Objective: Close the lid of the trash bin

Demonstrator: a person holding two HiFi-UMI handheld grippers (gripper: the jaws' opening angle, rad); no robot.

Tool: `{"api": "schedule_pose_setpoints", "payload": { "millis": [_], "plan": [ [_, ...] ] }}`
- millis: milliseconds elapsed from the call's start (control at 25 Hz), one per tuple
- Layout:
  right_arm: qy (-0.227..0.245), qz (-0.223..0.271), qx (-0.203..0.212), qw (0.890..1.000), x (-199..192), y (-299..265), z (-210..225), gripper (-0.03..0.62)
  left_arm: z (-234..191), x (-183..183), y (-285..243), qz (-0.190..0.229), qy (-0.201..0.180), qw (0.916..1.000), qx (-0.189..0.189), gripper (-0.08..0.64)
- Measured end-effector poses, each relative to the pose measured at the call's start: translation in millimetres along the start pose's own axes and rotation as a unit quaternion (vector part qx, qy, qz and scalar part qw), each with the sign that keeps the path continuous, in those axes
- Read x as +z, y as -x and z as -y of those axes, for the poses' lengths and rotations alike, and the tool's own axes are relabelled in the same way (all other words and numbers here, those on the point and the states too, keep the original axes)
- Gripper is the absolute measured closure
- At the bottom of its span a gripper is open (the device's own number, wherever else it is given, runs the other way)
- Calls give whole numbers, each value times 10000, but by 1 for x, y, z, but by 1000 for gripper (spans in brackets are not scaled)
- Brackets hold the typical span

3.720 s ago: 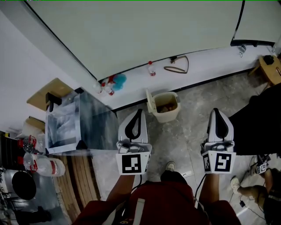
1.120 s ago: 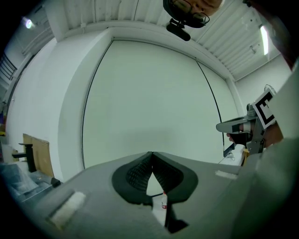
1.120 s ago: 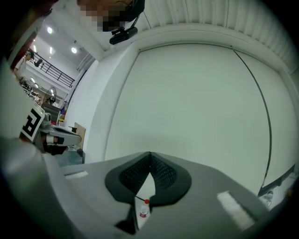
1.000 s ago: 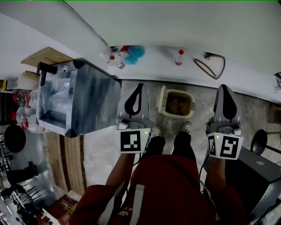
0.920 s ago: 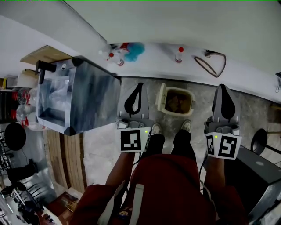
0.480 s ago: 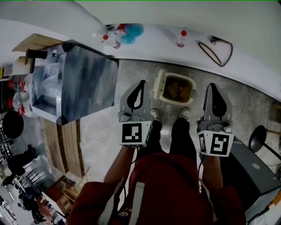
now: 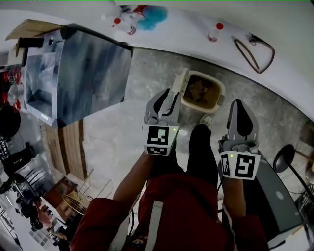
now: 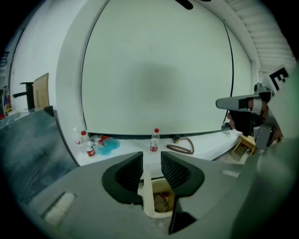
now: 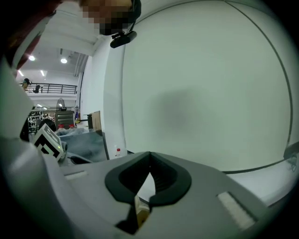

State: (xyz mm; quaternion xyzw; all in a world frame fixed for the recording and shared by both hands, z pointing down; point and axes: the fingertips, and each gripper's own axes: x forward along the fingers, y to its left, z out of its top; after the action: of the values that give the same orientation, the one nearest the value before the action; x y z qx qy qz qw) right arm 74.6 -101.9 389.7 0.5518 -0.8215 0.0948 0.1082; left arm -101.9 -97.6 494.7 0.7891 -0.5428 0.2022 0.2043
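A cream trash bin (image 7: 202, 93) stands on the stone floor with rubbish inside and its lid (image 7: 179, 84) upright along the left rim. My left gripper (image 7: 171, 93) hangs just left of that lid. Its jaws have just been opening and nothing is pressed between them. In the left gripper view the left gripper (image 8: 152, 164) is open, and the lid (image 8: 146, 192) and bin (image 8: 162, 204) show through the gap, farther off. My right gripper (image 7: 237, 103) is shut and empty, to the right of the bin. In the right gripper view the right gripper (image 9: 149, 162) has its pads together.
A grey metal cabinet (image 7: 86, 68) stands at the left. Water bottles (image 7: 215, 31), a blue cloth (image 7: 150, 12) and a cable loop (image 7: 255, 49) lie on the white ledge by the wall. The person's shoe (image 7: 206, 119) is beside the bin; a dark case (image 7: 275, 197) sits lower right.
Both grippers have come down toward the bin. The left gripper's jaws have gone from shut to open and now sit beside the upright lid. The right gripper stays shut.
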Motion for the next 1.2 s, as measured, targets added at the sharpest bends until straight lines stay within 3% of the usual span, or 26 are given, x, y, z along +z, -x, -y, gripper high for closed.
{"api": "schedule_pose_setpoints", "payload": {
  "millis": [560, 1200],
  "plan": [
    [-62, -740, 453, 9962, -102, -17, -15, 592, 1, -135, -63, -1160, 60, 9932, -112, 376],
    [-176, -976, 160, 9949, -133, -7, 14, 592, 41, -148, -72, -1395, -170, 9879, -653, 374]
  ]
}}
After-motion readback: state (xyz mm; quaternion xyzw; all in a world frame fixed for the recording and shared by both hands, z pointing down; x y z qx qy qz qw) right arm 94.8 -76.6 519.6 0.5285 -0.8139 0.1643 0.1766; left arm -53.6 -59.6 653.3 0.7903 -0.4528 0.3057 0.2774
